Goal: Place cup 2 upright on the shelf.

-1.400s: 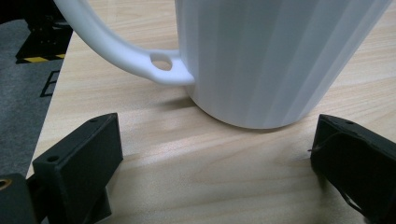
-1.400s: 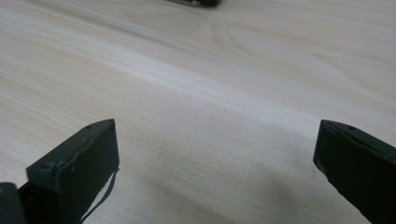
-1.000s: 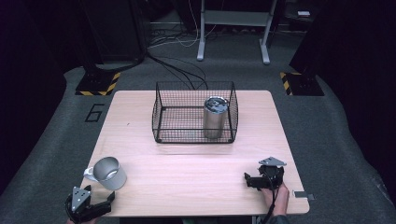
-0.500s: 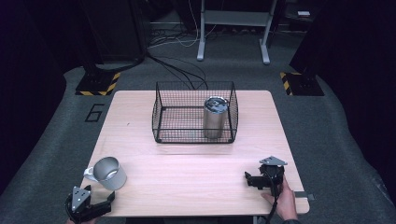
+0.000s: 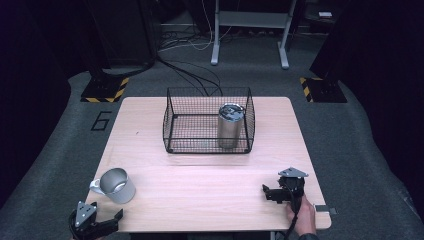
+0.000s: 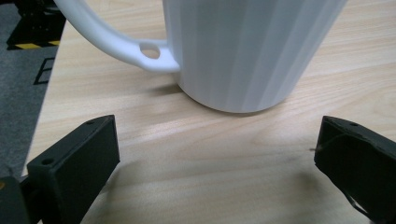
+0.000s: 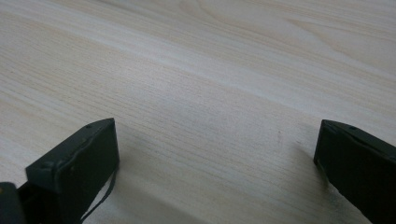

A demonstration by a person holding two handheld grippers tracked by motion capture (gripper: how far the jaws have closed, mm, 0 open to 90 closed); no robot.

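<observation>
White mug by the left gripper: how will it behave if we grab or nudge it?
The white mug looks rigid and glazed, so probably slick against the jaws. It narrows towards its base, so a squeeze on the wall may let it slip; the handle could be surer. Upright on the wooden table, a low push likely slides it, a high one may tip it.

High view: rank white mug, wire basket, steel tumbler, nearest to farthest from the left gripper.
From the left gripper:
1. white mug, just ahead at the table's near left.
2. wire basket, mid-table, farther back.
3. steel tumbler, upright in the basket's right end.
</observation>
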